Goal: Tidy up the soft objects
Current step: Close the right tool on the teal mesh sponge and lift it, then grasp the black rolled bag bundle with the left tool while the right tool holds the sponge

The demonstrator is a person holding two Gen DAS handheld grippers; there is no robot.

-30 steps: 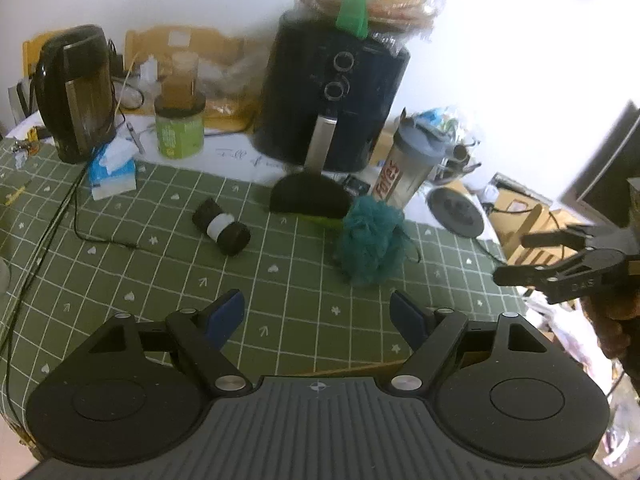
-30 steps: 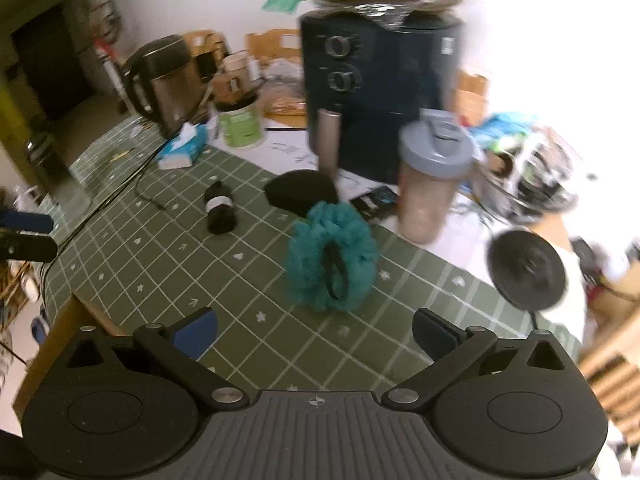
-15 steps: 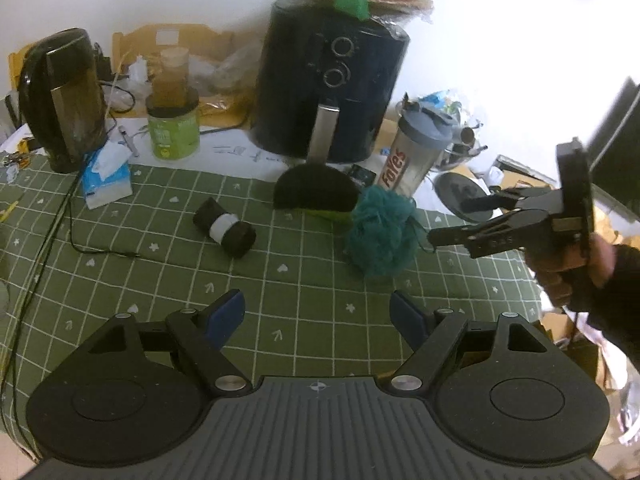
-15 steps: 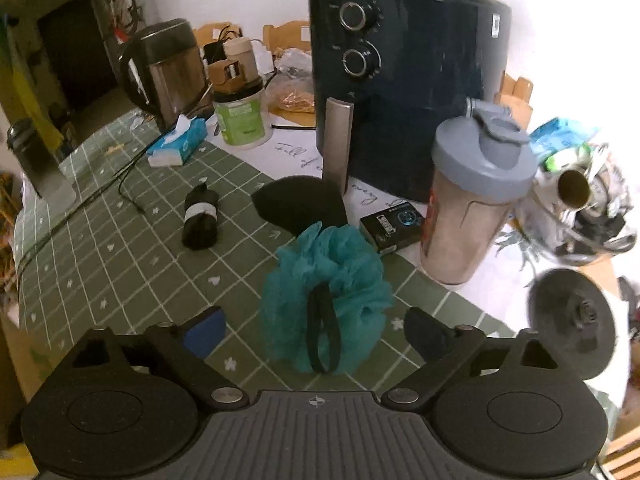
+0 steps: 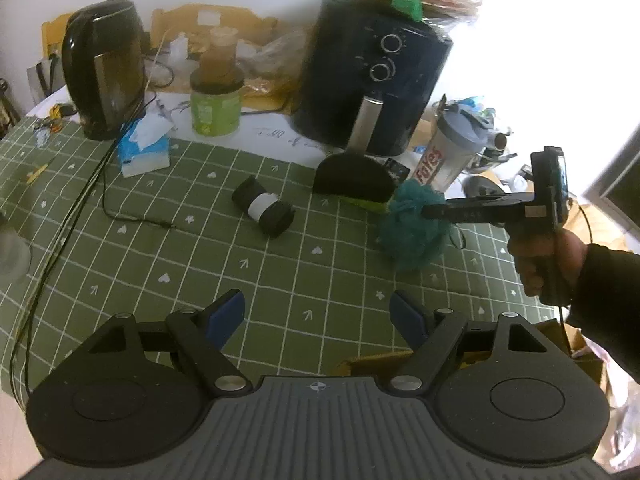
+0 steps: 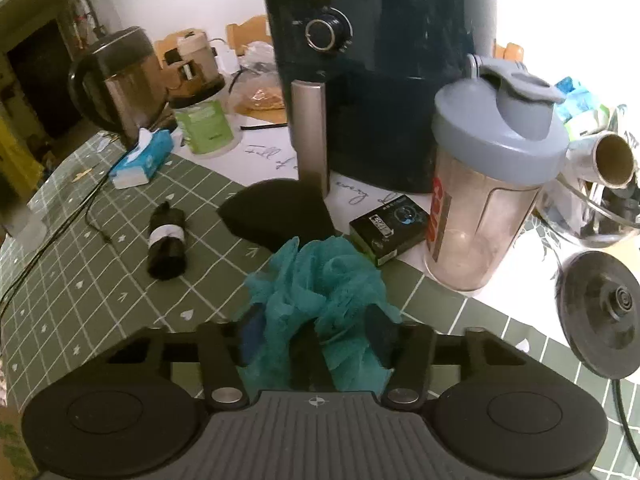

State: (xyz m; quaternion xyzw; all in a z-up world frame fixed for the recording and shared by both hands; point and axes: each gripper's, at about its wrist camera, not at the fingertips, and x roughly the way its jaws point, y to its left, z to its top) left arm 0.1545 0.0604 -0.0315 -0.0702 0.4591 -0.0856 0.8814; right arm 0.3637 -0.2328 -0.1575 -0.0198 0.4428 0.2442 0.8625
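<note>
Loofah: a teal mesh puff point(image 6: 320, 280), ruffled and gathered into loose folds, with a dark cord loop; it is sitting on the green cloth, in front of the black pad and just left of the shaker.
Right gripper: point(image 6: 316, 336) is closing its jaws around the loofah; the blue pads are pressing into the mesh on both sides, bunching it between them. From the left wrist view its black fingers point(image 5: 440, 211) are reaching into the puff's top, held by a hand point(image 5: 548, 256) in a dark sleeve.
Left gripper: point(image 5: 318, 314) is hovering over bare cloth with jaws spread wide and nothing between the blue pads.
Cloth: point(image 5: 160, 248) is a matte green table cover with a white grid and small white hearts, stars and arrows.
Black pad: point(image 6: 280, 212) is a flat, soft-looking half-round lying behind the loofah.
Roll: point(image 6: 168, 246) is a dark rolled bundle with a white paper band, lying left of the loofah, well apart.
Small box: point(image 6: 388, 228) is glossy black cardboard, lying between pad and shaker.
Shaker: point(image 6: 488, 184) is clear plastic with a grey flip lid, standing upright.
Air fryer: point(image 6: 380, 60) is dark and glossy, with two round knobs and a metal handle.
Kettle: point(image 6: 120, 80) is steel with a black handle, standing at the far left.
Tissue pack: point(image 6: 140, 160) is blue and white, lying near the kettle.
</note>
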